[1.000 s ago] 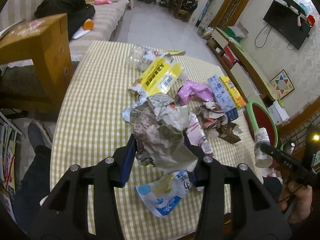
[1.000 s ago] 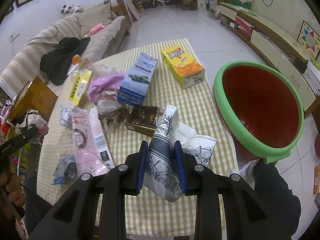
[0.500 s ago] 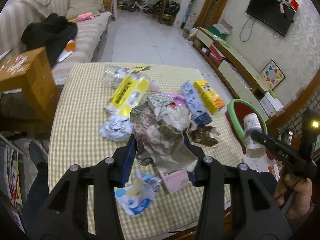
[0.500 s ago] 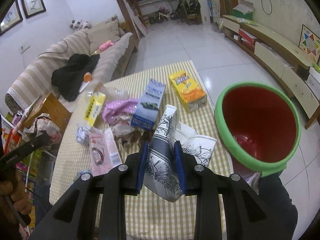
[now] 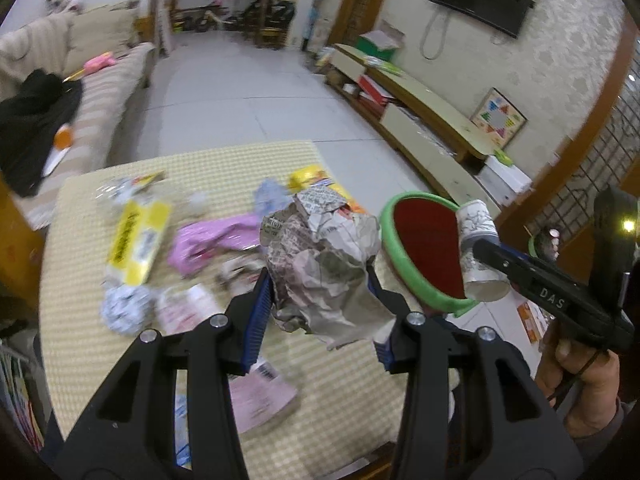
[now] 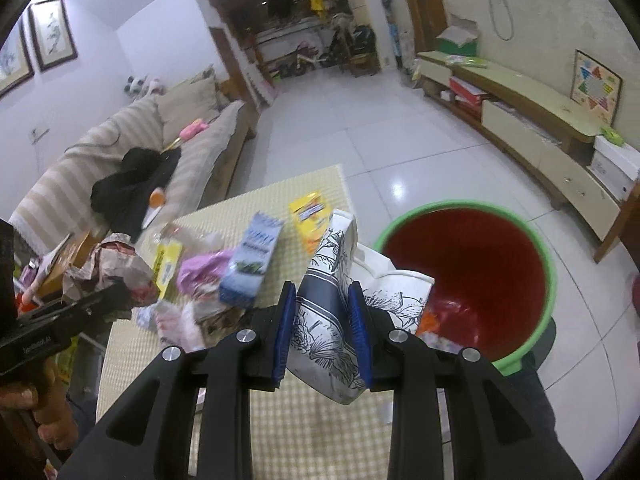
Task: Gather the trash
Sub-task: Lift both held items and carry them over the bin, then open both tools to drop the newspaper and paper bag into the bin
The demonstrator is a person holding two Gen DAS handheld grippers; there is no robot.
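Left wrist view: my left gripper clamps a crumpled newspaper wad, raised above the checked tablecloth, its bulk running up and away from the jaws. Just right of the wad stands the green-rimmed red bin, mouth tilted toward me. Beyond the wad and left of the bin lie a pink wrapper and a yellow packet, blurred.

Right wrist view: my right gripper squeezes a flattened patterned paper cup, long axis pointing up and away, its open end just beside the bin's rim. Left of the bin, on the cloth, sit a blue carton and a yellow box, lengthwise away from me.
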